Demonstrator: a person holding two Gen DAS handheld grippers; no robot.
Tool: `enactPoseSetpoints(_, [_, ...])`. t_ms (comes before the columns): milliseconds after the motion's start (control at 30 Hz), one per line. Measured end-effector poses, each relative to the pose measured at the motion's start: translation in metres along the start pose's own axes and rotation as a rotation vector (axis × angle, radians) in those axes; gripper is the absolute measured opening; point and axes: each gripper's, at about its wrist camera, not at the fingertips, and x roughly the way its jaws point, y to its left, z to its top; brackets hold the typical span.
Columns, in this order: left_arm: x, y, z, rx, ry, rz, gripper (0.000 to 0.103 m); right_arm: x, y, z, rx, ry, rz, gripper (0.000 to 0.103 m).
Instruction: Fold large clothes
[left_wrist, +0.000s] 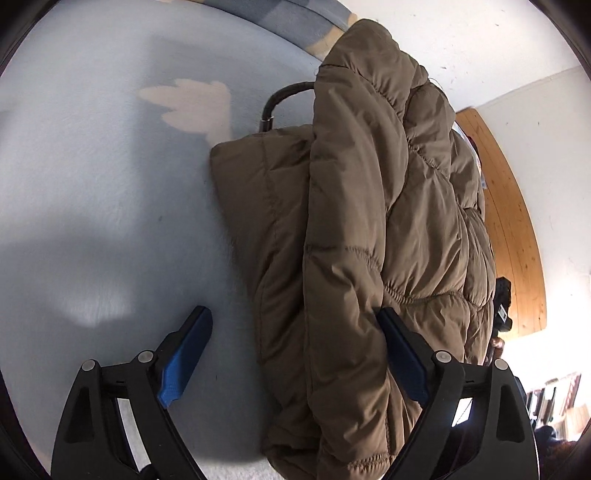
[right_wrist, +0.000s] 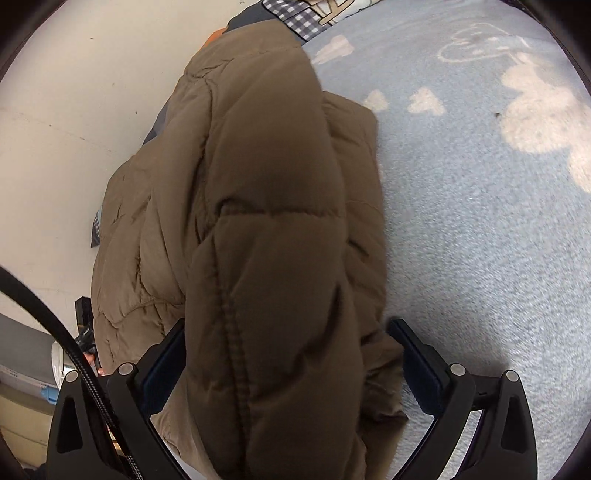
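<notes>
While both grippers' fingers gape wide, gripping nothing — brown puffer jacket (left_wrist: 369, 229) folded on blue blanket (left_wrist: 110, 184).

Both wrist cameras look steeply down, close over the same brown jacket (left_wrist: 369, 240) from opposite sides.

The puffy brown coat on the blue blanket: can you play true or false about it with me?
1. The puffy brown quilted coat lies on a fuzzy light blue blanket. True.
2. The coat is bright red. False: it is brown.
3. The left gripper stands open with blue pads. True.
4. The right gripper is squeezed shut with nothing between its fingers. False: it stands wide open around the coat.
5. The blanket is plain, with no pictures. False: it has pale shapes on it.
</notes>
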Motion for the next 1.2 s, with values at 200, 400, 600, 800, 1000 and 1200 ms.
enactPoseSetpoints(200, [0.014,-0.005,0.026,0.019,0.024,-0.017,0.089,0.017,0.012,0.004,-0.031,0.01,0.019,0.103])
enactPoseSetpoints(400, [0.015,-0.022,0.046,0.048,0.009,-0.055,0.043,0.022,0.035,0.004,-0.097,0.004,0.033,0.071])
enactPoseSetpoints(600, [0.0,-0.049,0.046,0.109,-0.004,0.039,0.03,0.004,0.075,0.002,-0.245,-0.052,-0.019,0.043])
enactPoseSetpoints(800, [-0.017,-0.082,0.033,0.154,-0.013,0.088,0.028,-0.016,0.101,-0.003,-0.321,-0.1,-0.015,0.039])
enactPoseSetpoints(1000, [-0.031,-0.119,0.016,0.198,-0.034,0.106,0.028,-0.046,0.109,-0.007,-0.399,-0.132,-0.01,0.039])
enactPoseSetpoints(1200, [-0.06,-0.135,-0.02,0.207,-0.072,0.105,0.028,-0.081,0.122,-0.029,-0.46,-0.146,-0.018,0.038])
